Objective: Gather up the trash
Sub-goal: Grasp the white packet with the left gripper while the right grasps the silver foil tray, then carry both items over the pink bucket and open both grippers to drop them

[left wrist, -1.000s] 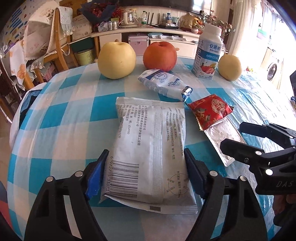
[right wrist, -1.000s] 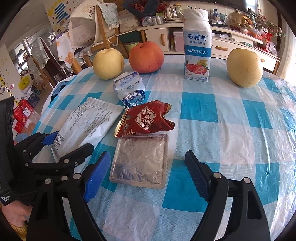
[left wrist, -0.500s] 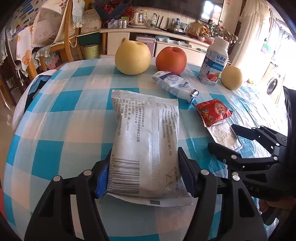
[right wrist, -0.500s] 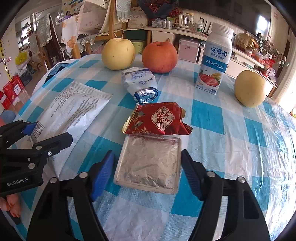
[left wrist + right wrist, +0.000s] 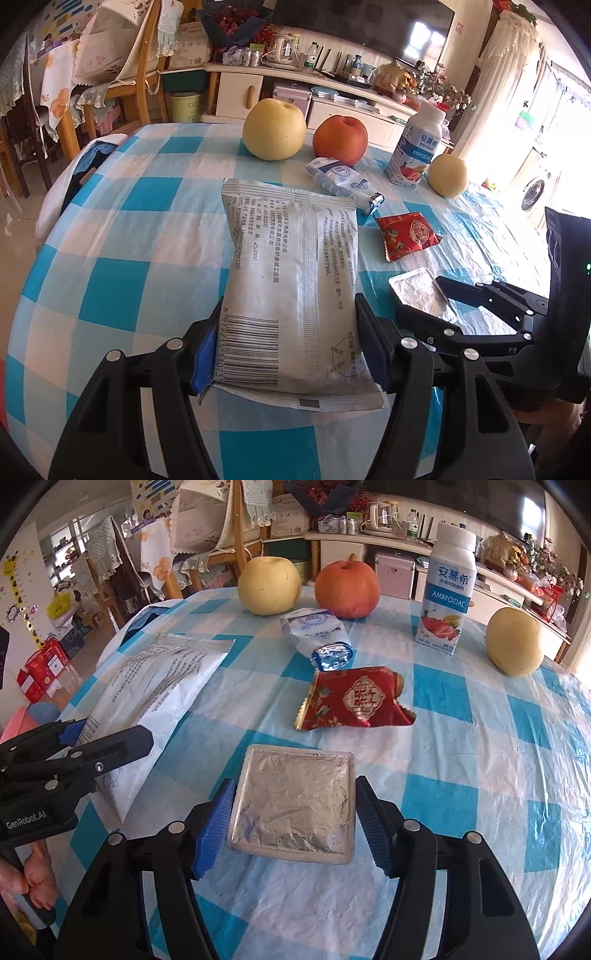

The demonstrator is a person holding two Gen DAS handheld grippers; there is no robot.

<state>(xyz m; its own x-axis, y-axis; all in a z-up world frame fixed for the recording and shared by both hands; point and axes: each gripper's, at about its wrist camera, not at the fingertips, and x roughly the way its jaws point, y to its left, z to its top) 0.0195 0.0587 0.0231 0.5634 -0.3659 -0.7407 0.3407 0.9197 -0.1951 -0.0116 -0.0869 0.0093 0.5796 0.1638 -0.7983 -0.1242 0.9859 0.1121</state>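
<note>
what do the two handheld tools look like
Both tools, the left tool and the right tool, are black plastic with two angular fingers, silver rivets and ribbed blue pads. The left one's body carries white "GenRobot.AI" lettering. No cables or sleeves show.

Left gripper (image 5: 286, 354) and right gripper (image 5: 291, 825) angle downward side by side, fingers pressed on flat packets

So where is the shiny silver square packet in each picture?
Left wrist view: the silver foil packet lies at right of middle, partly behind the right gripper.
Right wrist view: the same packet lies low in the middle, between that gripper's blue pads.
Shared landmark: the red wrapper lies just beyond the packet in both.
</note>
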